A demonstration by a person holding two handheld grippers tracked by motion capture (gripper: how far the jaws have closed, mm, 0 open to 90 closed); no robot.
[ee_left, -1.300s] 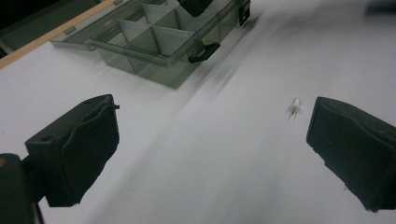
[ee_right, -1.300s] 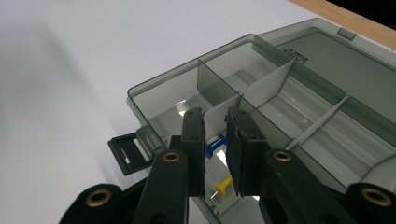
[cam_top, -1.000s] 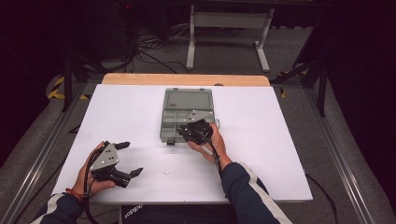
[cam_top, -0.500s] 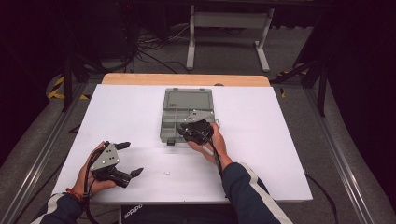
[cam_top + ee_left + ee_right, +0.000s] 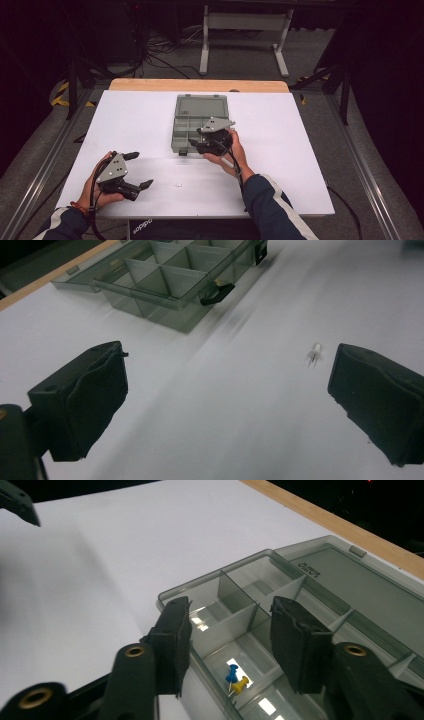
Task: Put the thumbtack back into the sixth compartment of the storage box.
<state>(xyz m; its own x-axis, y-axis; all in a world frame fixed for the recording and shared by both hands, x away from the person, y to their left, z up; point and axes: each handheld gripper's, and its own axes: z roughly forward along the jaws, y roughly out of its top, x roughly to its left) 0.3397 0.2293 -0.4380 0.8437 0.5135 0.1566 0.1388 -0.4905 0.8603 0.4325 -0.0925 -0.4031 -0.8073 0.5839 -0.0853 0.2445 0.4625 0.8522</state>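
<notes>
A grey compartment box (image 5: 200, 120) lies open mid-table, its lid flat toward the far edge. My right gripper (image 5: 193, 145) hovers open over the box's near compartments (image 5: 235, 605). Below its jaws, one compartment holds a blue pushpin (image 5: 232, 672) and a yellow pushpin (image 5: 241, 684). My left gripper (image 5: 142, 170) rests at the near left, jaws spread wide and holding nothing. A small white pushpin (image 5: 177, 186) lies on the white table just right of it. In the left gripper view the pin (image 5: 314, 354) is near the right jaw, and the box (image 5: 170, 280) lies beyond.
The white table (image 5: 300, 150) has a wooden strip (image 5: 200, 85) along its far edge. Black latches (image 5: 217, 290) stick out from the box's near side. A metal stand and cables sit on the dark floor behind the table.
</notes>
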